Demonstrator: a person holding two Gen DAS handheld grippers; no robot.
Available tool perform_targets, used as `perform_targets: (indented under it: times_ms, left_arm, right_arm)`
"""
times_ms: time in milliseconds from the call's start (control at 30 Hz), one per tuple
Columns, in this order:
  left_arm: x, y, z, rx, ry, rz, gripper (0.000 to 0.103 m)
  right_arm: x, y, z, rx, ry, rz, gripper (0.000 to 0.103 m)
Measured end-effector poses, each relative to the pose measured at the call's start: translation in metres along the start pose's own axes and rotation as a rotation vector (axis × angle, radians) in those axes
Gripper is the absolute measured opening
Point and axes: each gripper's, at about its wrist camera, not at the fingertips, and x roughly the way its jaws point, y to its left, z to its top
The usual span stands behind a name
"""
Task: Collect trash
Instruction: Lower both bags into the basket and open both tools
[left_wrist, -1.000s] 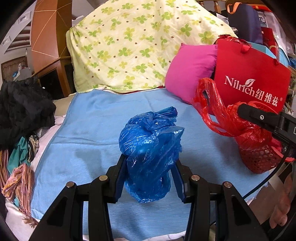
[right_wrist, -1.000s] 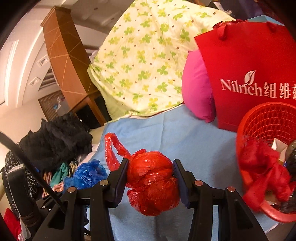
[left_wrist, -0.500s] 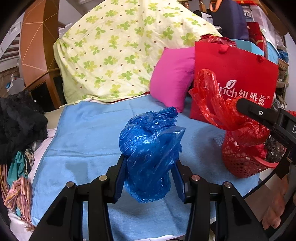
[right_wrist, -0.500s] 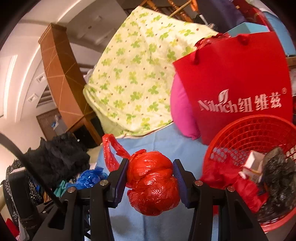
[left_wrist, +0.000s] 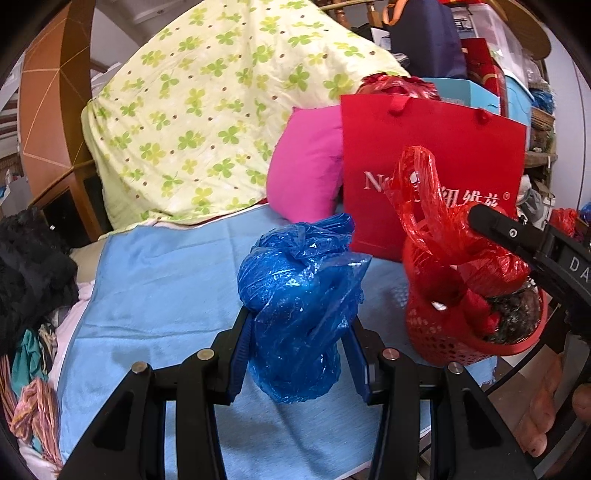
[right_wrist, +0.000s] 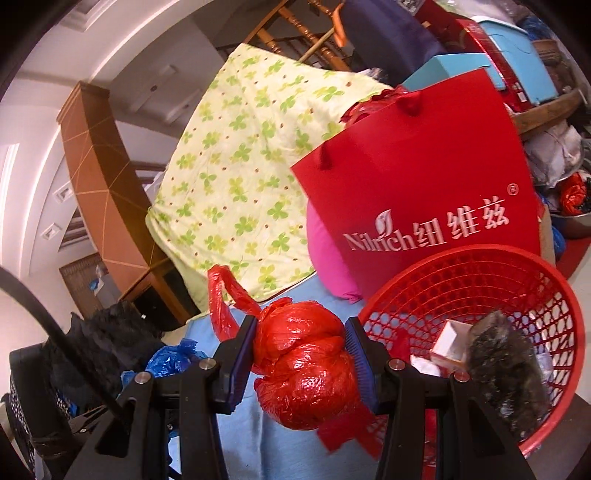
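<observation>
My left gripper (left_wrist: 297, 354) is shut on a tied blue plastic bag (left_wrist: 299, 295) and holds it above the light blue cloth (left_wrist: 166, 280). My right gripper (right_wrist: 301, 373) is shut on a tied red plastic bag (right_wrist: 306, 365), just left of the red mesh basket (right_wrist: 491, 280). In the left wrist view the red bag (left_wrist: 443, 236) hangs over the basket (left_wrist: 443, 343) at the right, with the right gripper's black arm (left_wrist: 517, 236) beside it. The basket holds a small white box (right_wrist: 448, 345) and a dark crumpled bag (right_wrist: 506, 362).
A red paper shopping bag (right_wrist: 417, 177) stands behind the basket, next to a pink pillow (left_wrist: 306, 173) and a clover-print quilt (left_wrist: 207, 122). Black clothing (left_wrist: 29, 266) is piled at the left. The cloth's front edge is close under the grippers.
Both grippers have moved right toward the basket with their bags. The red bag has gone from beside the basket to just over its left rim. Both grips are unchanged.
</observation>
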Motion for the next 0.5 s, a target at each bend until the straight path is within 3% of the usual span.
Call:
perform_targets:
  times_ms: [500]
  left_arm:
    - [-0.002,-0.047,0.025,0.072,-0.042,-0.067,0.049]
  right_arm:
    - [-0.019,-0.042,0.017,0.124,-0.063,-0.034,0.051]
